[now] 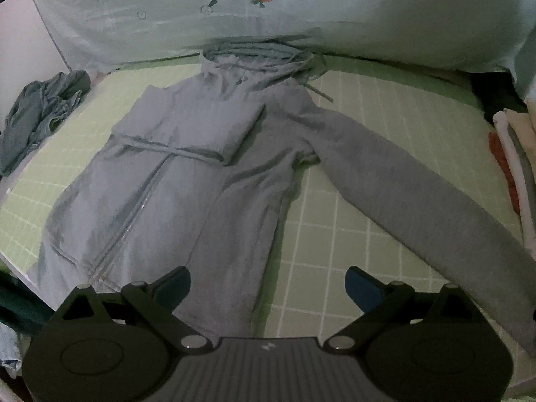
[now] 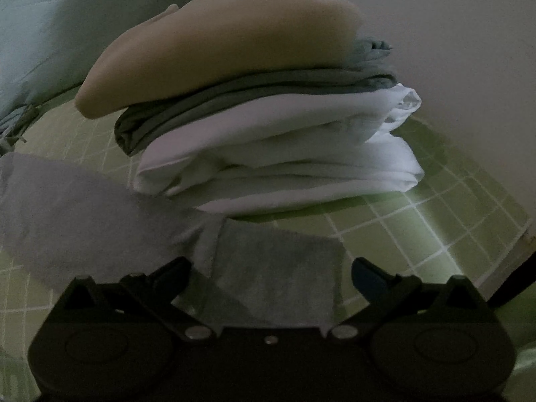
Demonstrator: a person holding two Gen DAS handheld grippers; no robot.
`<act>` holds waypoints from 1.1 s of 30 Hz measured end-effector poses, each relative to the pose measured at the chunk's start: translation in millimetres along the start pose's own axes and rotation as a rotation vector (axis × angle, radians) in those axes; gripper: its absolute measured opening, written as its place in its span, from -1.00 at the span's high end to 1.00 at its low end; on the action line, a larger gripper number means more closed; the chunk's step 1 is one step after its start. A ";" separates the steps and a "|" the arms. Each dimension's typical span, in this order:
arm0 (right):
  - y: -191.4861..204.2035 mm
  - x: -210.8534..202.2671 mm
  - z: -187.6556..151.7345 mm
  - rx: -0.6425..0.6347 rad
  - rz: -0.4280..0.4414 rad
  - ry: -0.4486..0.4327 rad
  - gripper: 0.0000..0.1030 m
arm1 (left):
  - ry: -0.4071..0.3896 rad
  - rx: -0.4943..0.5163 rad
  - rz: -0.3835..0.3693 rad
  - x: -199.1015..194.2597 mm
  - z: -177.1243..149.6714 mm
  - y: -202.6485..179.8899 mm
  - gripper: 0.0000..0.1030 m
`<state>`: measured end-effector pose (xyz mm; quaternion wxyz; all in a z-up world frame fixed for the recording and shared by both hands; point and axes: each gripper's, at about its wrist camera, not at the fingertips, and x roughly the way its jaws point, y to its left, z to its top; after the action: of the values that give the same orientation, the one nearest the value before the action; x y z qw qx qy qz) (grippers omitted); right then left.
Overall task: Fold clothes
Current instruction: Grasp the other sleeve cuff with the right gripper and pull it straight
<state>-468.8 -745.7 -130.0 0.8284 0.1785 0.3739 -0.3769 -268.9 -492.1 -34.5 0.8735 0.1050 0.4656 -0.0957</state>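
A grey zip hoodie lies flat on the green checked sheet, hood toward the pillow. Its left sleeve is folded across the chest; its right sleeve stretches out toward the lower right. My left gripper hovers open over the hoodie's bottom hem, nothing between its fingers. In the right wrist view the sleeve's cuff lies between the wide-apart fingers of my right gripper. The pads do not press on it.
A stack of folded clothes, tan on top, then grey and white, sits just beyond the cuff. A crumpled blue-grey garment lies at the left edge. A pale carrot-print pillow lines the far side.
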 end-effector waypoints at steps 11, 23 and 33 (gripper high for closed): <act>23.3 -10.6 3.2 -0.090 0.103 -0.029 -0.05 | 0.003 -0.029 0.015 -0.4 -1.7 13.1 -0.91; 35.1 -14.2 11.3 -0.091 0.124 0.003 0.72 | -0.006 -0.079 0.020 -1.0 0.6 46.7 -0.91; 74.2 -26.0 25.1 -0.071 0.139 -0.018 0.76 | -0.028 -0.179 0.045 19.7 22.2 137.1 -0.91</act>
<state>-411.8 -699.0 -92.8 0.8617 0.1710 0.3665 -0.3065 -204.2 -368.0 -25.9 0.8878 0.0356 0.4574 -0.0356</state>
